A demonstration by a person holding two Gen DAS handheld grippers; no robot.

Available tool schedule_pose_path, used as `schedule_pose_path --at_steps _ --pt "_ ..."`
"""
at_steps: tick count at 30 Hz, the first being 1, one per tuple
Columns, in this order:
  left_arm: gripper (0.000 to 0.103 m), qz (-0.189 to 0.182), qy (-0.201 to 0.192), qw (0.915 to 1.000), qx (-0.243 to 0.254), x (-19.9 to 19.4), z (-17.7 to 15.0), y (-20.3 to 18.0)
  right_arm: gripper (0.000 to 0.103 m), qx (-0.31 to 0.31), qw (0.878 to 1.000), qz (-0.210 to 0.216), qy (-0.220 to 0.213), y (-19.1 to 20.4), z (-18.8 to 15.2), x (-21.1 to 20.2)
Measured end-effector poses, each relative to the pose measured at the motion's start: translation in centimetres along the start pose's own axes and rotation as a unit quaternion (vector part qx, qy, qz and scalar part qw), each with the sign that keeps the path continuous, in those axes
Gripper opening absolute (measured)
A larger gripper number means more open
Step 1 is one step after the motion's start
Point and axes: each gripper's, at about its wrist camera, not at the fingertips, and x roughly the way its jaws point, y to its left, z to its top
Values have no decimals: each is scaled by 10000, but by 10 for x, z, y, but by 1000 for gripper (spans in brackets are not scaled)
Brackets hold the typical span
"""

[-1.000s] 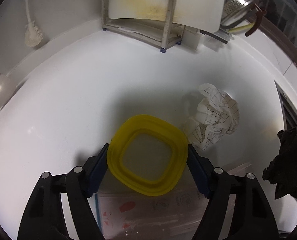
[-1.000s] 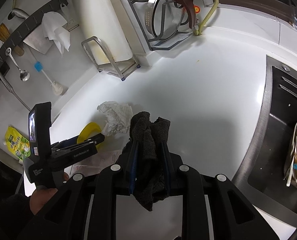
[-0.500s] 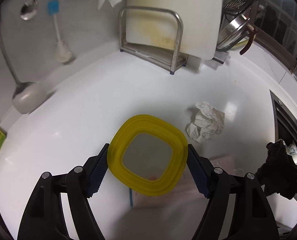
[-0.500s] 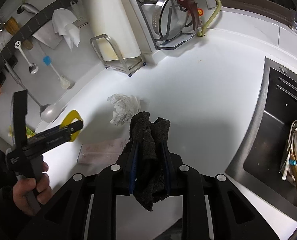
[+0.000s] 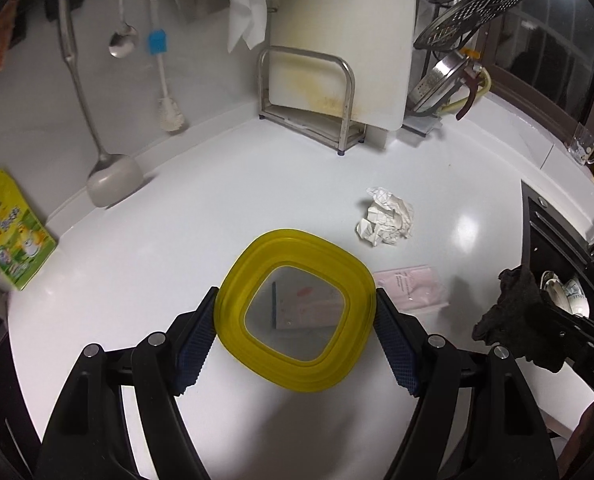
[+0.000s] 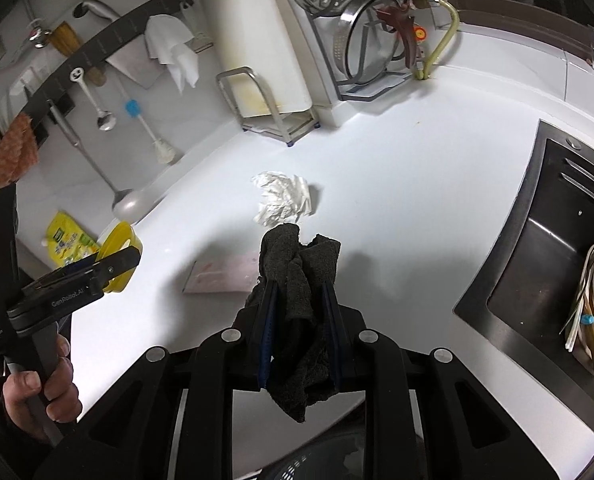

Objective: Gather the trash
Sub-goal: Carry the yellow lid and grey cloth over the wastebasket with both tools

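My left gripper [image 5: 296, 328] is shut on a yellow-rimmed clear lid [image 5: 237, 312] and holds it well above the white counter; it also shows in the right wrist view [image 6: 117, 258]. My right gripper [image 6: 299, 324] is shut on a dark grey cloth [image 6: 301, 280], seen at the right edge of the left wrist view [image 5: 517, 320]. A crumpled white paper ball [image 5: 385, 222] [image 6: 283, 198] lies on the counter. A flat pink wrapper [image 5: 411, 288] [image 6: 221, 276] lies in front of it.
A cutting board in a steel rack [image 5: 309, 92] stands at the back wall. A ladle [image 5: 113, 178], brush and spoon hang at the left. A green-yellow packet [image 5: 11, 228] leans at the far left. A dark sink [image 6: 545, 264] with dishes is at the right.
My left gripper has risen and pulled back with the lid, so the counter looks farther away. My right gripper has also lifted with the cloth. The paper ball and wrapper stayed put.
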Motion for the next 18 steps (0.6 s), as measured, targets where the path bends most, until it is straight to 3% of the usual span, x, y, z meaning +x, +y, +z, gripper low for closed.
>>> schedule_pose_path --at_steps 18 --pt "73 437 -137 9959 -786 -69 -44 -27 22 -913 9930 625 403 7 -10 -33"
